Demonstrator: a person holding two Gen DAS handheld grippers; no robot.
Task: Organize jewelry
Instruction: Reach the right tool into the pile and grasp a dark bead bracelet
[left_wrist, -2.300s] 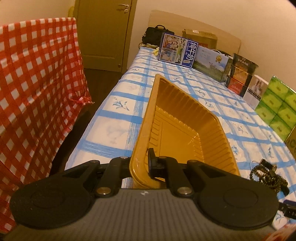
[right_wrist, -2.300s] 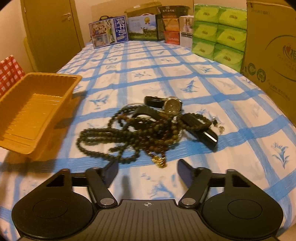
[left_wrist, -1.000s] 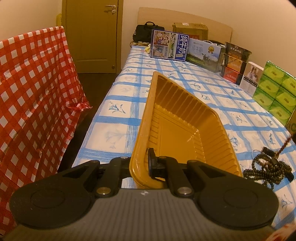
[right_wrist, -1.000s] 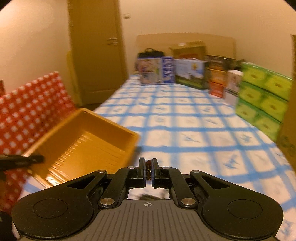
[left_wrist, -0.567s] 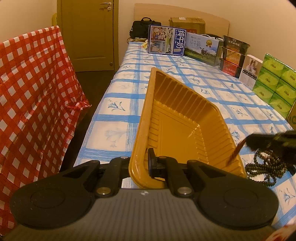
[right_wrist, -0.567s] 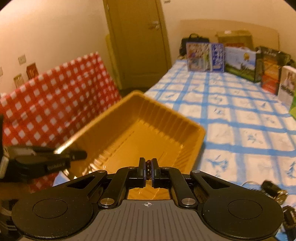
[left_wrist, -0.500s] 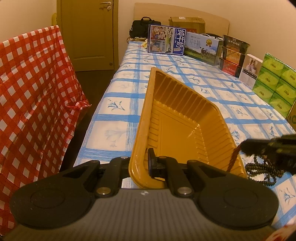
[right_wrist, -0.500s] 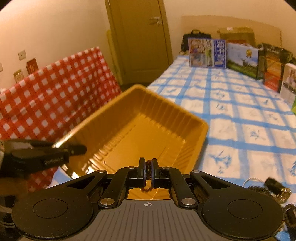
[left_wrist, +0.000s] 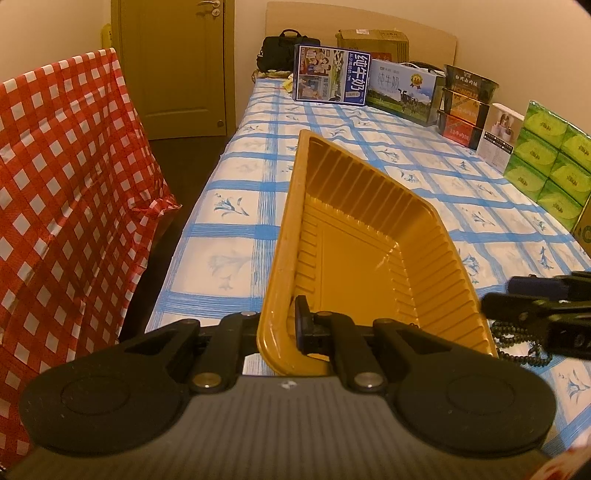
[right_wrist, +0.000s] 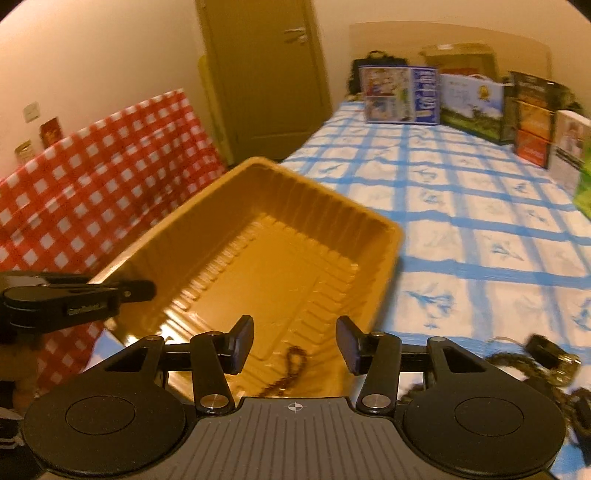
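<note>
While my left gripper (left_wrist: 280, 328) stays clenched on the near rim of the yellow tray (right_wrist: 280, 236), my right gripper (right_wrist: 294, 341) is opening over the tray's near end; the brown bead bracelet (right_wrist: 286, 373) lies loose on the tray floor below its parted fingers.

Lighting: warm yellow-orange indoor cast, moderately dim, source unseen. Glare: small highlights on floor of yellow tray (right_wrist: 258, 280). Left wrist view: sharp. Right wrist view: motion-blurred, worst at boxes (right_wrist: 472, 99) at far end. Both: fisheye bending, dark vignetted corners.
</note>
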